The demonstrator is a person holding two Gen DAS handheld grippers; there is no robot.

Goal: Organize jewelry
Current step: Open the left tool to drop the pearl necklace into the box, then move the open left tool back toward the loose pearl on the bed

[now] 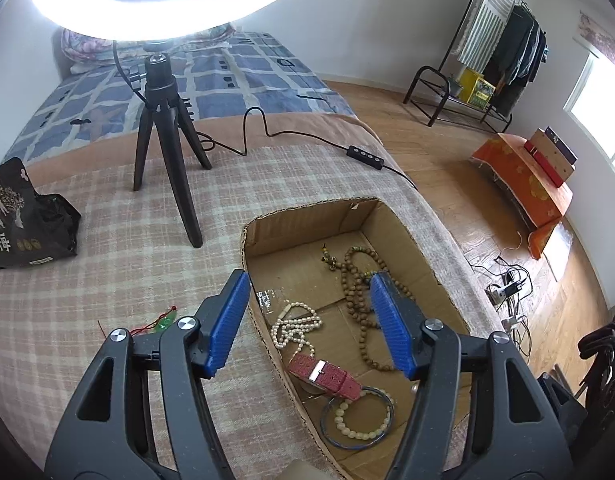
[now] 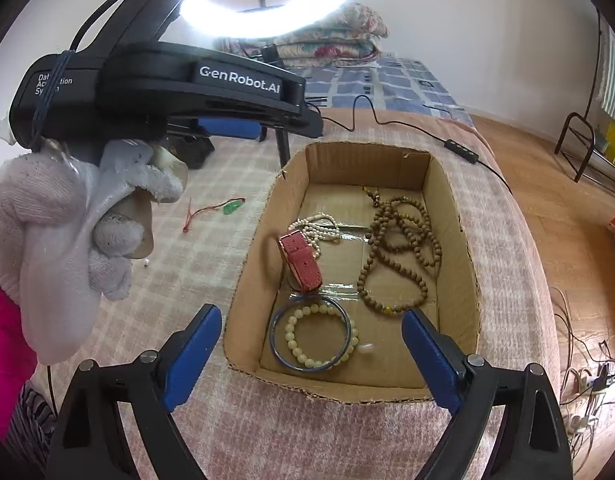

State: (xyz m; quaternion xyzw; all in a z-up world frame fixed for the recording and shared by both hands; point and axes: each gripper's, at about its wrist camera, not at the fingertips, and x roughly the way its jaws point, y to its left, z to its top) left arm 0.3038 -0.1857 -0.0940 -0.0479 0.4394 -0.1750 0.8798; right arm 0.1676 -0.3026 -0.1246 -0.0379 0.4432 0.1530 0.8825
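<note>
Both claws spread and empty over the box; nearly all jewelry in, one pendant out.

Nearest, left claw wide apart, gripping nothing, straddling the cardboard box's left wall; right claw likewise splayed and bare at its near rim. Inside, from near end to far: blue bangle ringing a pale bead bracelet, red watch strap, pearl strand, long brown bead necklace along the right wall. Judged mostly done. Left outside: green pendant on red cord, lying on the checked blanket beside the box's left wall, below the gloved left hand. Farther back, ring-light tripod and black bag toward the bed's left edge.
</note>
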